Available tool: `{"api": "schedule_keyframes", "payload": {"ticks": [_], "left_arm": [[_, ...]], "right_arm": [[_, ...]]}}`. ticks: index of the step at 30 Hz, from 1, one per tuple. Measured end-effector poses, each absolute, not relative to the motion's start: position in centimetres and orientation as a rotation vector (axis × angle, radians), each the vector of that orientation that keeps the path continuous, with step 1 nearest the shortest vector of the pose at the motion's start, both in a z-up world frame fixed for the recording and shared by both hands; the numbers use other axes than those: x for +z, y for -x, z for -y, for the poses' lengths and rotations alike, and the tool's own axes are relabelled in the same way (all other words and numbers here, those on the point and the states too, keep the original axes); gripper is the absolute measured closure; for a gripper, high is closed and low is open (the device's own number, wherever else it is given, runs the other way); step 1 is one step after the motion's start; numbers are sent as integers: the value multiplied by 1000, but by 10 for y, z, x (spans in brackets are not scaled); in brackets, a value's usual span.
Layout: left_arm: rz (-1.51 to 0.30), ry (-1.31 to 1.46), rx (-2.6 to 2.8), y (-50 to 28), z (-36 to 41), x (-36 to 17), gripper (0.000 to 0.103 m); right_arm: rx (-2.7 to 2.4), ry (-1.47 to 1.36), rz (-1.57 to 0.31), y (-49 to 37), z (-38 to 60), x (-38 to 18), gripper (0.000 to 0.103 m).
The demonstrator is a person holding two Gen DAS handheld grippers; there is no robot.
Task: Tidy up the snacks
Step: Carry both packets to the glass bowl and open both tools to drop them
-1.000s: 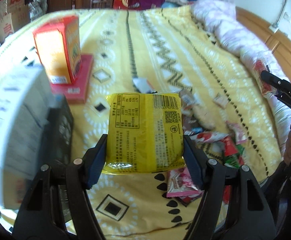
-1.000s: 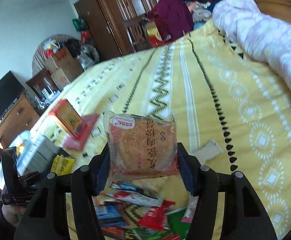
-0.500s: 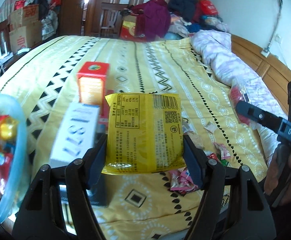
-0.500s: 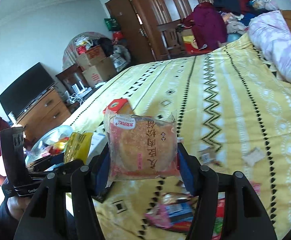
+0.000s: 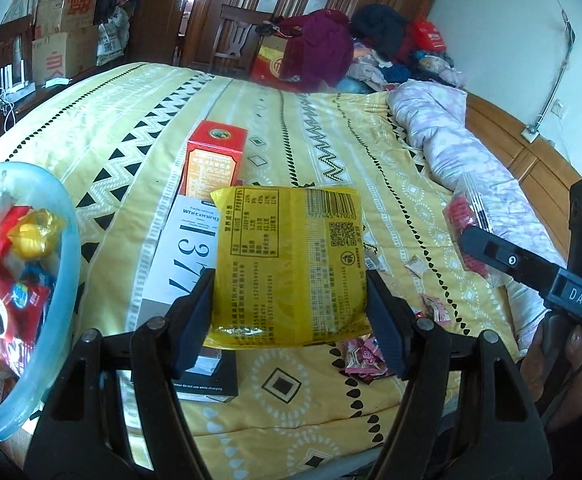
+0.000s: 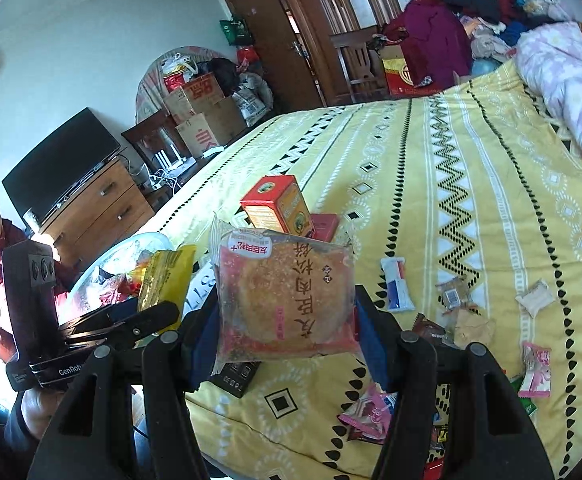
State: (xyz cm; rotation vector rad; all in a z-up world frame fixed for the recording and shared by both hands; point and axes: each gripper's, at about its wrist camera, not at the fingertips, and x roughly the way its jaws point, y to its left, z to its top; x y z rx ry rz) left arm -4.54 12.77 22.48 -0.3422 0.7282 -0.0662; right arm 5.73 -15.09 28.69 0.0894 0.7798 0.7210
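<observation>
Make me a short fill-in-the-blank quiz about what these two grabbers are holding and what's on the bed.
The left gripper holds a ____ packet.
The right gripper holds a wrapped round ____.
The red box stands on the ____ bedspread.
The light blue bowl contains ____.

Missing: yellow; cake; yellow; snacks

Bed (image 5: 139, 128) with yellow patterned cover. On it: white box (image 5: 183, 256) lying flat, red box (image 5: 215, 160) upright just behind it, rolled pink quilt (image 5: 451, 144) along right edge, loose snack packets (image 6: 463, 312) scattered near front-right.
</observation>
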Motion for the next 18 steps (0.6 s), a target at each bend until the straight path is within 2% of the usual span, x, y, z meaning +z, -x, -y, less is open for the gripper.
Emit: {"api": "schedule_keyframes", "payload": {"ticks": [10, 18], "left_arm": [[-687, 368, -20, 67, -170, 239, 31], [-648, 434, 138, 100, -244, 246, 31]], "right_arm": [[783, -48, -756, -45, 102, 306, 39], [918, -2, -744, -29, 18, 320, 39]]}}
